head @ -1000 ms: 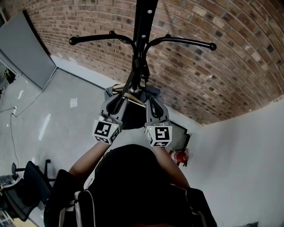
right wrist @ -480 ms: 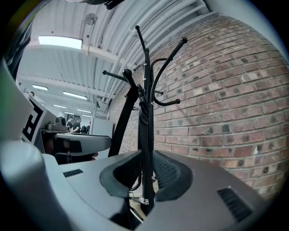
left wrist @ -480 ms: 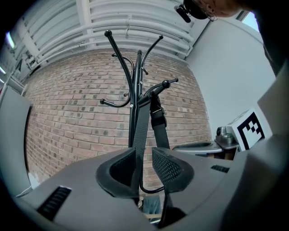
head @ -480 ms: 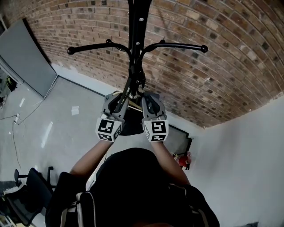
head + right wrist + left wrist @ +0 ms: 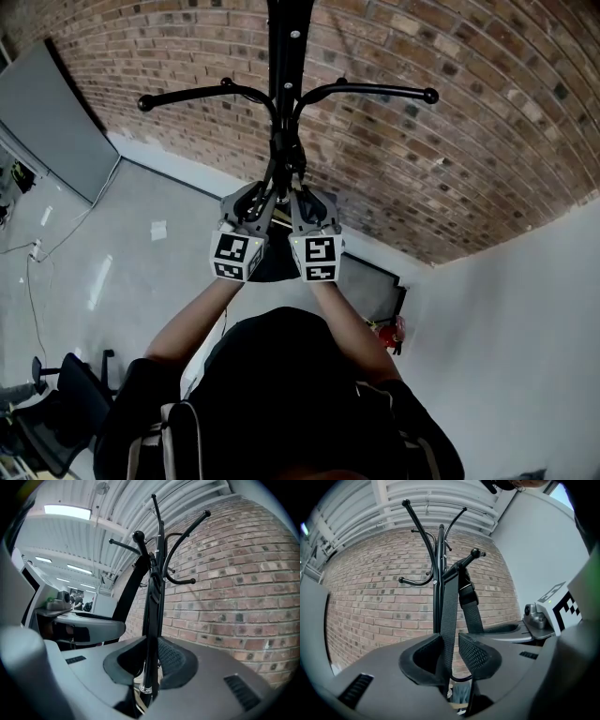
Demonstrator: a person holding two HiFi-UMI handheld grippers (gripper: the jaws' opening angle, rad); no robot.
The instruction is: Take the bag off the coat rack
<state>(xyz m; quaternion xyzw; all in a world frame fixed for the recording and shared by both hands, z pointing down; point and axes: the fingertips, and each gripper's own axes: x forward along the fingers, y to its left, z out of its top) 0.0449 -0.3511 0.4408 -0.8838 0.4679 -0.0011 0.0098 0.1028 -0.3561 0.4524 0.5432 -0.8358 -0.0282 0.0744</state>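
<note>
In the head view the person's bare forearms (image 5: 192,326) reach up from 6 o'clock toward the middle, and the two grippers are held just beside each other there with their marker cubes facing the camera. The left gripper (image 5: 260,199) has its jaws closed on the strap (image 5: 450,616), a flat black webbing band that runs straight up between the pads. The right gripper (image 5: 300,199), at 3 o'clock of the left one, is likewise clamped on a black run of that strap, seen edge-on in its own view with a small metal ring just below the pads. The bag (image 5: 461,693) sits under the jaws at 6 o'clock. Only a sliver of grey-blue fabric shows, so its shape cannot be told. Above the grippers, at 12 o'clock, the strap loops over a knob-ended hook (image 5: 465,563) of the black coat rack (image 5: 289,47), and a second run with a slider drops back down beside the first. Behind the rack is a brick wall (image 5: 450,169). A grey panel (image 5: 56,112) stands at 10 o'clock, and an office chair (image 5: 56,412) is on the floor at 8 o'clock.
</note>
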